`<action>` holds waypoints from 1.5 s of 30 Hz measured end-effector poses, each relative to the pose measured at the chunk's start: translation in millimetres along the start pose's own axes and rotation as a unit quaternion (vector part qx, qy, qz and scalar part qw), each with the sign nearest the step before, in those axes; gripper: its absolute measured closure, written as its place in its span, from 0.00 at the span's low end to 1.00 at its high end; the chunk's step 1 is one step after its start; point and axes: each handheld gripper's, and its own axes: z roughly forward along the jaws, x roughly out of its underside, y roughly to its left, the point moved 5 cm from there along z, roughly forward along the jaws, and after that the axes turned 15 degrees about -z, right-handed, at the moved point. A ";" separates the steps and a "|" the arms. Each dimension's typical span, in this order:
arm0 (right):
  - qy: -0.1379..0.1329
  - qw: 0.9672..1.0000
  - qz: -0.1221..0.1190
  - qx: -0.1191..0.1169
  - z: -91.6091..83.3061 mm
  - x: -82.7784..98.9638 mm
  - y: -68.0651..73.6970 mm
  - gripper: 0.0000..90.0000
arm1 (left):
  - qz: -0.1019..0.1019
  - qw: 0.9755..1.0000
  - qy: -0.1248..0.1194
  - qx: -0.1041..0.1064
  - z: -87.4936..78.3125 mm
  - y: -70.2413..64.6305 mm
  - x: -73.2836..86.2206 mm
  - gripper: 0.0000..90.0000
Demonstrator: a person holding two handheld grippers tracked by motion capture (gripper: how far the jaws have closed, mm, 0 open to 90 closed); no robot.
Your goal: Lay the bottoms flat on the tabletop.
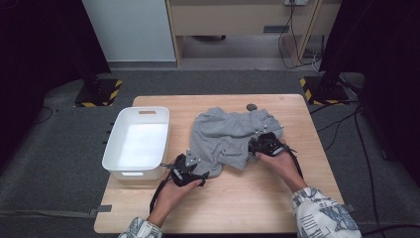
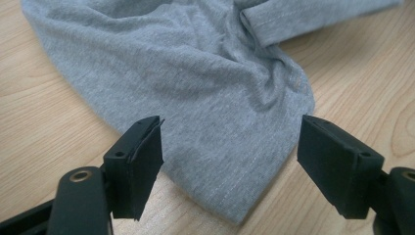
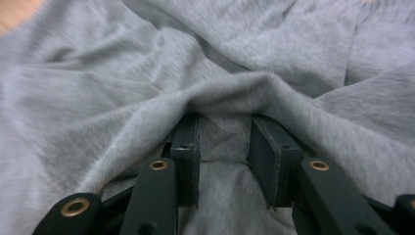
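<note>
A crumpled grey garment [image 1: 228, 134] lies on the middle of the wooden table [image 1: 237, 203]. My left gripper [image 1: 190, 166] sits at the garment's near left corner. In the left gripper view it [image 2: 230, 142] stands open wide, with the hemmed corner of the grey cloth [image 2: 195, 83] lying flat between the jaws and untouched by the pads. My right gripper [image 1: 257, 144] is pushed into the garment's right side. In the right gripper view it [image 3: 225, 132] has its jaws a little apart, tips tucked under a raised fold of the cloth [image 3: 122, 83], with loose fabric in the gap.
A white plastic bin [image 1: 115, 148] stands at the table's left edge, close to my left gripper. A small dark round object [image 1: 251, 106] lies beyond the garment near the far edge. Bare wood stretches along the near side and the right.
</note>
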 end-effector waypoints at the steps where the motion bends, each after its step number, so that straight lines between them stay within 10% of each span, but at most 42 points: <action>1: 0.005 1.000 0.002 -0.001 3.5 0.9 -1.0 0.72 | 0.000 1.000 0.001 0.000 0.2 -0.1 0.1 0.27; 30: -0.038 0.998 -0.042 -0.030 -42.7 24.0 36.2 0.68 | 0.004 1.000 0.000 -0.011 0.2 2.8 -1.4 0.27; 40: -0.016 0.997 -0.077 -0.014 -28.2 29.2 48.8 0.50 | 0.004 1.000 -0.003 -0.011 -0.8 2.8 -2.0 0.27; 45: -0.015 0.996 -0.090 -0.010 -20.2 25.0 52.2 0.66 | 0.006 1.000 -0.002 -0.010 -0.5 2.3 -1.8 0.27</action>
